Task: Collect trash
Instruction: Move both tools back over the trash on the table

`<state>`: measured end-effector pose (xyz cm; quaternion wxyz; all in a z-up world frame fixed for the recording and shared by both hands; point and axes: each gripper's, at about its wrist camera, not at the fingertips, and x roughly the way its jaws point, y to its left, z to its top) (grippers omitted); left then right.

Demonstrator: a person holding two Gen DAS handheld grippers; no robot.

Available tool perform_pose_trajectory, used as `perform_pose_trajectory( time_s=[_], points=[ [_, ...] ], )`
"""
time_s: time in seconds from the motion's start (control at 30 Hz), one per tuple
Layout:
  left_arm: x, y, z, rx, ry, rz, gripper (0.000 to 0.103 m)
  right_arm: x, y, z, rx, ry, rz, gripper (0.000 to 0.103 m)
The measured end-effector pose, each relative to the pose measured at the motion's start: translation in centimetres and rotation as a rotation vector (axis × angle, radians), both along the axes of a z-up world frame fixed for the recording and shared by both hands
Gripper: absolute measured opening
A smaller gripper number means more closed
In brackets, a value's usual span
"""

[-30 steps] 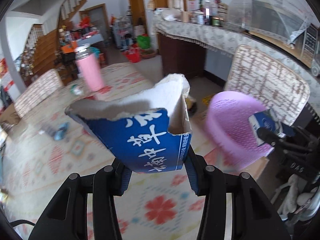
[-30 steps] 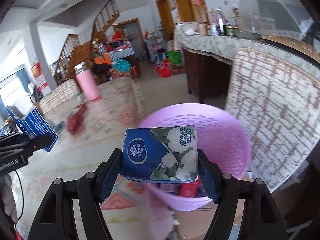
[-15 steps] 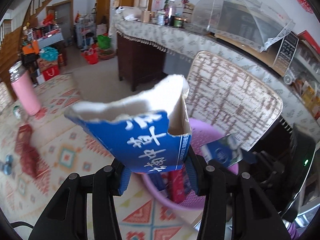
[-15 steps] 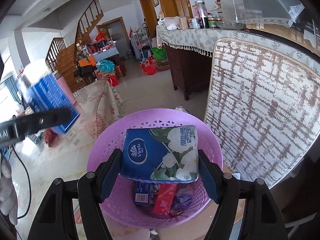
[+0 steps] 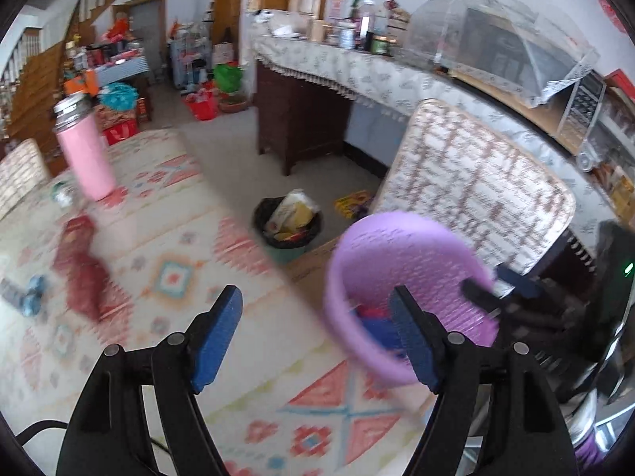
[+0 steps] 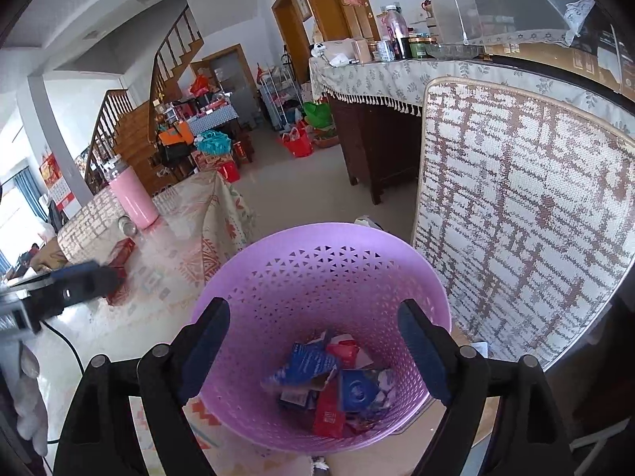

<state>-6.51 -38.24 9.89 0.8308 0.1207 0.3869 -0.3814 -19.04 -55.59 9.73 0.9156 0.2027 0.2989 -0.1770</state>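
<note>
Between the right gripper [image 6: 313,329] fingers [image 6: 206,337] nothing is held; they stand spread wide, directly over the purple basket [image 6: 301,277]. At the basket's bottom lies a trash pile [image 6: 333,380]: blue tissue pack, torn blue carton, red wrappers, all jumbled and touching. Left gripper [image 5: 317,329] also spread wide and empty, blue fingers [image 5: 216,333] apart, above the patterned tabletop [image 5: 166,246], with the purple basket [image 5: 401,254] just beside its right finger; image blurred here. Basket sits off the tabletop edge, next to a woven chair back [image 6: 528,214]. On the tabletop: a red packet [image 5: 83,269] well to the left, a small blue item [image 5: 29,297] beside it, too blurred to identify, and a pink bottle [image 5: 85,154] upright farther back. On the floor beyond the tabletop edge, a black bin [image 5: 287,224] full of wrappers. In the right wrist view the left gripper [image 6: 67,289] shows at the left edge, over the tabletop.
</note>
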Motion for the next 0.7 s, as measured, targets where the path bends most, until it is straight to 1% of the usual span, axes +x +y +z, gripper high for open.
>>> perform_pose_trajectory(
  time_s=[0.2, 0.3, 0.37, 0.43, 0.5, 0.6, 0.7],
  points=[
    [1.3, 5.9, -1.4, 0.055, -0.019, 0.118, 0.075, 0.0, 2.5, 0.5, -0.001, -0.012, 0.041, 0.09],
    [2.5, 9.6, -2.2, 0.085, -0.035, 0.189, 0.075, 0.6, 4.0, 0.7, 0.001, -0.012, 0.069, 0.09],
    [3.8, 12.8, -2.8, 0.102, -0.027, 0.251, 0.075, 1.1, 5.1, 0.9, -0.001, -0.01, 0.091, 0.09],
    [4.9, 15.5, -3.2, 0.104, -0.015, 0.303, 0.075, 1.7, 6.3, 1.0, -0.006, -0.008, 0.114, 0.09],
    [6.4, 18.8, -3.3, 0.11, -0.015, 0.375, 0.075, 2.3, 7.5, 1.2, -0.009, -0.006, 0.137, 0.09],
    [8.5, 22.8, -3.1, 0.108, -0.031, 0.469, 0.075, 3.8, 9.5, 1.2, -0.011, 0.003, 0.177, 0.09],
    [10.9, 26.6, -2.7, 0.094, -0.061, 0.56, 0.075, 5.7, 11.7, 0.9, 0.009, 0.017, 0.218, 0.09]
  ],
)
